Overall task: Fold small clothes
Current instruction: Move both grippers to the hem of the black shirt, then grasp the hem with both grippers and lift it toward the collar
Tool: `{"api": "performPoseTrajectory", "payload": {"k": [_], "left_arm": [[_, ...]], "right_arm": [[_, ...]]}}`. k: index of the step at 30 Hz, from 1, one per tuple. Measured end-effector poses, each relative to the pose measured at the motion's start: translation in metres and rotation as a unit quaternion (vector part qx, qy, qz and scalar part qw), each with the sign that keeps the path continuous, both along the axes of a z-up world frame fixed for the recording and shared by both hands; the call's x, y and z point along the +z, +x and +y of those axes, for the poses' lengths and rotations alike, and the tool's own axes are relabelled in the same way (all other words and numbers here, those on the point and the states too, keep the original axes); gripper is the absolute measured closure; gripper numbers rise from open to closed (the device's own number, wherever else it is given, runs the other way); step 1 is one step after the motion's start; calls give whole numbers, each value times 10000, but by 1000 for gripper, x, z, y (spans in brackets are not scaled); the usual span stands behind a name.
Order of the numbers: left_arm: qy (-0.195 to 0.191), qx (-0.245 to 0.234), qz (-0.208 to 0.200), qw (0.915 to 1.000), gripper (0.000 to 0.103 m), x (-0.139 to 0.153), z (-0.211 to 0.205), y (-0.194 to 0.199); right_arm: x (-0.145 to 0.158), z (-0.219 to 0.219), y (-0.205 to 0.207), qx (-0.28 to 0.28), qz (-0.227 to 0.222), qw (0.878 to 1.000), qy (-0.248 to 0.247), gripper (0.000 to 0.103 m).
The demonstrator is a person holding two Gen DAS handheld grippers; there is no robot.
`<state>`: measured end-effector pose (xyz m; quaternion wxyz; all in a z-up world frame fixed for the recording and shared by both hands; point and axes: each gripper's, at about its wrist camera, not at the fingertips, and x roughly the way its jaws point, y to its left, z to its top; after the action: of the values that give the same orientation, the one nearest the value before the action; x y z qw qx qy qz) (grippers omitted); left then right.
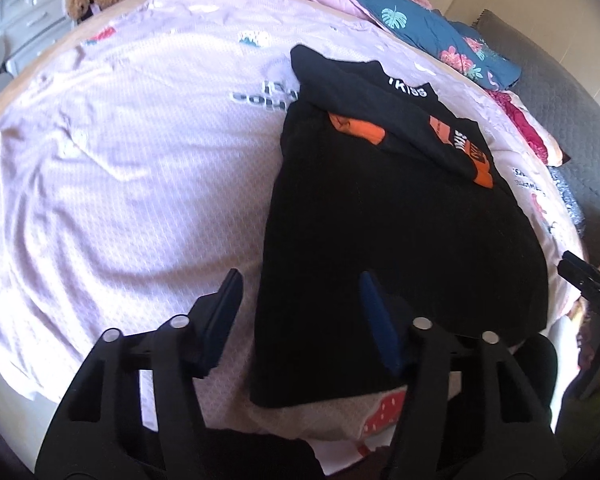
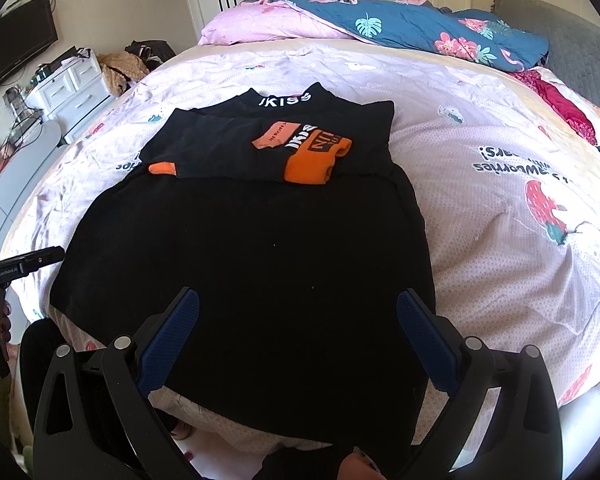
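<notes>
A black long-sleeved top [image 2: 260,240] lies flat on the bed. Its sleeves are folded in across the chest, showing orange cuffs [image 2: 314,162], and the collar reads "KISS". My right gripper [image 2: 300,300] is open, its blue pads [image 2: 168,336] spread wide just over the top's near hem. In the left wrist view the same top [image 1: 380,220] fills the right half. My left gripper [image 1: 300,292] is open and straddles the top's side edge. One finger [image 1: 226,304] is over the bare sheet and the other is over the black cloth. Nothing is pinched.
The bed has a pale pink printed sheet [image 2: 500,200]. A blue floral quilt [image 2: 420,28] and a pink one [image 2: 252,20] are bunched at the far end by a grey headboard [image 2: 572,40]. White drawers [image 2: 72,84] and a screen stand left of the bed.
</notes>
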<state>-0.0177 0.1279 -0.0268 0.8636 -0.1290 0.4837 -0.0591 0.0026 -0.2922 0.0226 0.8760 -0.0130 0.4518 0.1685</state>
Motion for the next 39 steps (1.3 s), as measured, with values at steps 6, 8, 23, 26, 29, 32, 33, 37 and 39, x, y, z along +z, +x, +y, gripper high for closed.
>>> {"api": "performPoseTrajectory", "payload": {"k": [6, 8, 23, 26, 29, 32, 33, 37, 39], "left_arm": [[-104, -78, 240, 9996, 52, -15, 0, -7], [-132, -104, 308, 9994, 52, -19, 0, -9], [-32, -145, 405, 9991, 70, -33, -2, -9], [-35, -127, 387, 9992, 80, -33, 0, -9], [-33, -126, 312, 9994, 93, -29, 0, -10], [65, -166, 215, 9996, 99, -23, -3, -11], [70, -170, 196, 9996, 100, -21, -3, -11], [-7, -172, 62, 9998, 101, -10, -1, -14], [-90, -173, -43, 9998, 101, -3, -1, -14]], "right_arm": [[-8, -8, -8, 7, 120, 9999, -25, 4], [-12, -12, -11, -5, 178, 9998, -43, 4], [-47, -60, -36, -212, 919, 9954, 178, 5], [-54, -66, -39, -250, 1061, 9939, 178, 7], [-62, -69, -39, -222, 1232, 9919, 195, 27], [-68, -71, -41, -299, 1295, 9911, 120, 53], [-65, -72, -43, -254, 1278, 9914, 129, 60], [-52, -75, -47, -181, 1116, 9935, 117, 92], [-44, -77, -46, -144, 1030, 9942, 258, 94]]}}
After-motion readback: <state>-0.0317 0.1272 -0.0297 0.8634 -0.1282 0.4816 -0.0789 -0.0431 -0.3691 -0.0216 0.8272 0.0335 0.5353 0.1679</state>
